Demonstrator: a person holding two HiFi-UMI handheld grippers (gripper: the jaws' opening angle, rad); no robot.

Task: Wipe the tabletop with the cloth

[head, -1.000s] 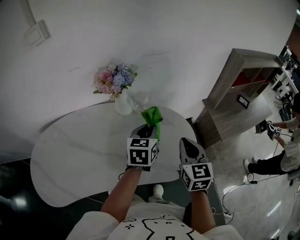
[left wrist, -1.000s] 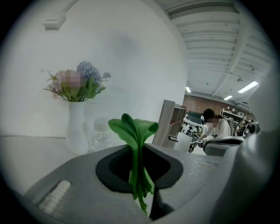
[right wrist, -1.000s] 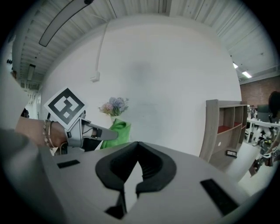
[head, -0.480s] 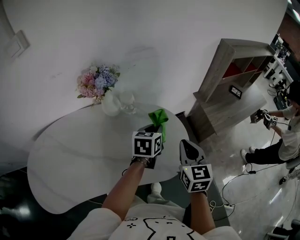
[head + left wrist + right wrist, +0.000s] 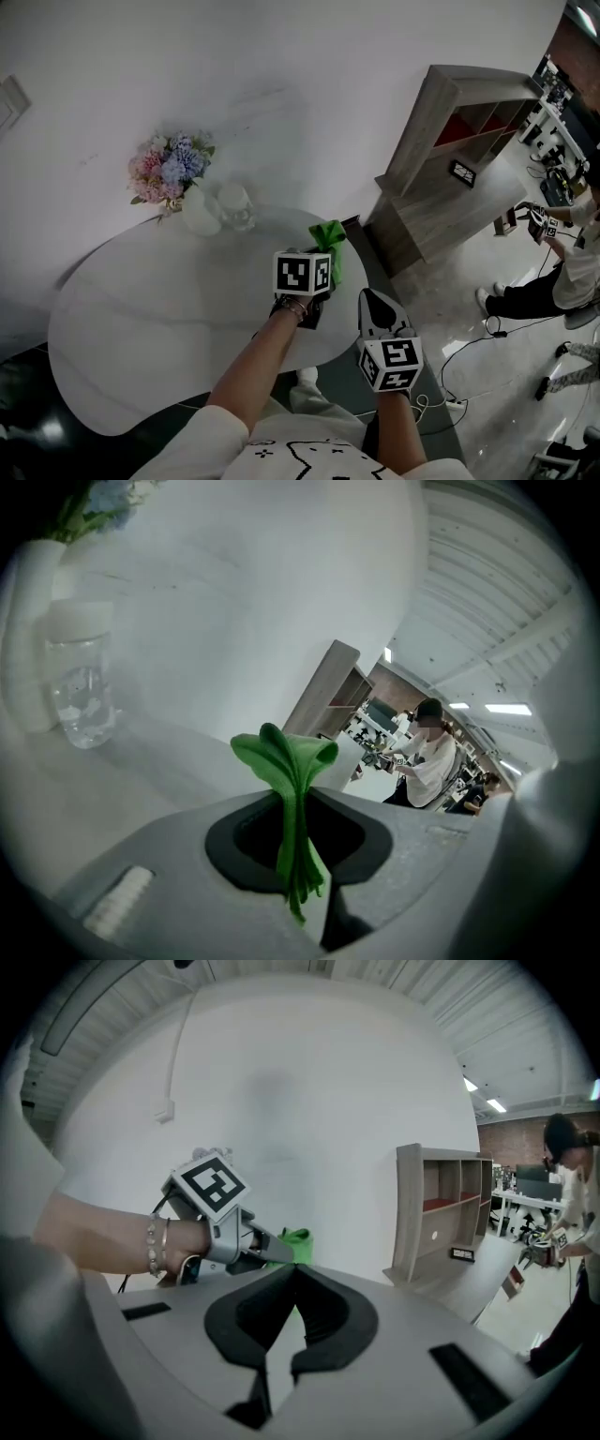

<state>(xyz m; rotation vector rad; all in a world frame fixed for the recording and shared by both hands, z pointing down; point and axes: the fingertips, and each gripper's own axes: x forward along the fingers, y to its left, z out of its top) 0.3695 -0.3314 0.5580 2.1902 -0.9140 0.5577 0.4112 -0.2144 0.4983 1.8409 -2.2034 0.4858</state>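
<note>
Left gripper [image 5: 322, 255] has carried green cloth [image 5: 328, 236] rightward, to white table's [image 5: 141, 319] right edge | left jaws clamped on bunched cloth | right gripper [image 5: 373, 298] jaws closed, empty, off the table's edge.

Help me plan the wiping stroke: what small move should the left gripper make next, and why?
Probably lower the left gripper until the green cloth presses on the tabletop. Its jaws are shut on the cloth, which sticks out bunched beyond them and seems to be off the surface, near the table's edge.
</note>
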